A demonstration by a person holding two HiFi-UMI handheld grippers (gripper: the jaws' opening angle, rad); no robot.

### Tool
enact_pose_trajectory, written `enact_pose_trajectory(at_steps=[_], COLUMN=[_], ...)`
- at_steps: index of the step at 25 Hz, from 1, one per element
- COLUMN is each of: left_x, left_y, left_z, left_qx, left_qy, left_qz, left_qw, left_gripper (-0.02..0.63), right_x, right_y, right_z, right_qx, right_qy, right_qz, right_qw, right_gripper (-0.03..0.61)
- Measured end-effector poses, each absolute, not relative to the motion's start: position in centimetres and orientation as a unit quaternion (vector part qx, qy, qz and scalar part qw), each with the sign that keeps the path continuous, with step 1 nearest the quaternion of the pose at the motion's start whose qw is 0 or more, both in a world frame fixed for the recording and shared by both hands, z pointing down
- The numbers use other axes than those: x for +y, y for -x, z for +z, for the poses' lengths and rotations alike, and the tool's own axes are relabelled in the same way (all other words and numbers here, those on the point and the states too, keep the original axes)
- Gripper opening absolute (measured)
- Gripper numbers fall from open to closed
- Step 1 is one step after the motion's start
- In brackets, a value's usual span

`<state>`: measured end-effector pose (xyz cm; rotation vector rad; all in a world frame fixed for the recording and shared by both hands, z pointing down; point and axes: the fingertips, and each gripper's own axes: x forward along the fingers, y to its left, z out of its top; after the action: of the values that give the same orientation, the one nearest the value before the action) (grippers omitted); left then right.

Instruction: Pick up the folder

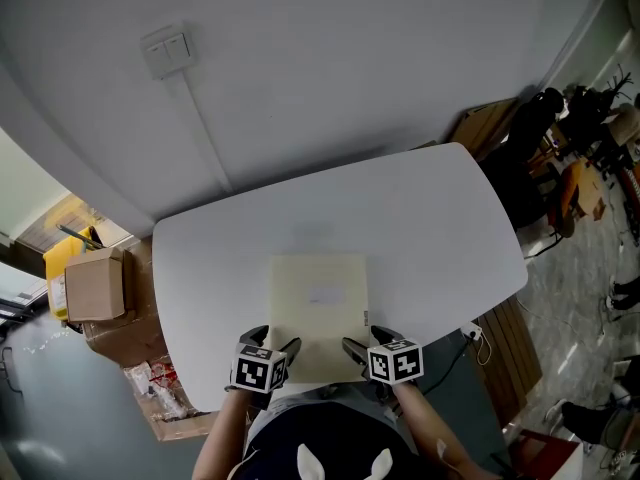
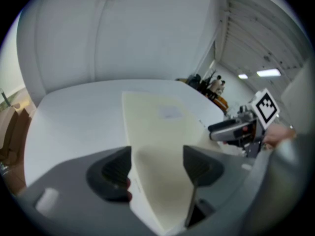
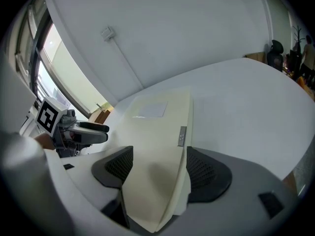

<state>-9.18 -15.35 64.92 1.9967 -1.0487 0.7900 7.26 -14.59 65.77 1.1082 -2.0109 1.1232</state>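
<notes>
White table (image 1: 430, 218), rounded corners. Wall switch (image 1: 167, 52) behind it, conduit (image 1: 205, 138) running down (white on white). Cardboard box (image 1: 95, 286) left of table, beside yellow container (image 1: 60, 260).

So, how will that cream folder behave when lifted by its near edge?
Probably light: the folder looks thin and lies flat on the white table. Gripped only at its near edge, where the left gripper and right gripper stand open astride it, its far end may sag. The smooth cover could slip.
</notes>
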Motion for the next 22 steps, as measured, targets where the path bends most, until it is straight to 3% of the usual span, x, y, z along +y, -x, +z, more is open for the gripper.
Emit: enact_pose_trajectory(at_steps=[22], left_x=[-14.7], left_y=[9.6], left_z=[68.5], left_qx=[-0.378], left_qy=[-0.751], left_qz=[0.325], left_qw=[0.433], left_gripper=[0.311], right_x=[-14.7], right_y=[-7.3], right_z=[68.9], right_qx=[-0.730], right_qy=[-0.387], right_qz=[0.483], right_qw=[0.290], right_gripper=[0.301])
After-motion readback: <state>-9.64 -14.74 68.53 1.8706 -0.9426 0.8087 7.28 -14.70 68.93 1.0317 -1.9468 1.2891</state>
